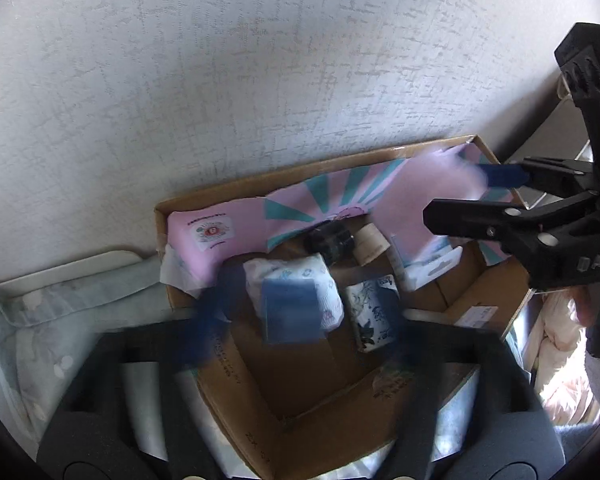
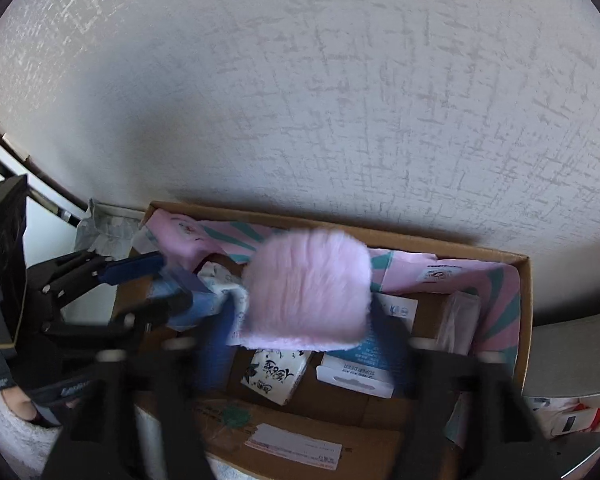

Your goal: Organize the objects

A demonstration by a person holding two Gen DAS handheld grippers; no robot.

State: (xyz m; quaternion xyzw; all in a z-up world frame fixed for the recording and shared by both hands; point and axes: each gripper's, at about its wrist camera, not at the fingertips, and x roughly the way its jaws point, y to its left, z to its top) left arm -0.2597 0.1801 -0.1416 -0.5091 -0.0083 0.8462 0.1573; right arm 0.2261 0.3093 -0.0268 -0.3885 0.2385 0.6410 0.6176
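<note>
Brightness: soft daylight, moderate, on both views.
Light source: brightest at the lower right of the cardboard box (image 1: 480, 304) in the left wrist view.
Shadows: a broad dim patch on the textured wall (image 2: 300, 100) just above the box.
Blur: the pink fluffy item (image 2: 306, 290) over the box is smeared; the blue packet (image 1: 292, 310) is soft.
Distortion: fisheye bending, black corners.
Focus: near black frames at the bottom edge are blurred.

Open cardboard box (image 2: 524, 320) against the wall — fluffy pink item (image 2: 308, 292), blurred, above it.
</note>
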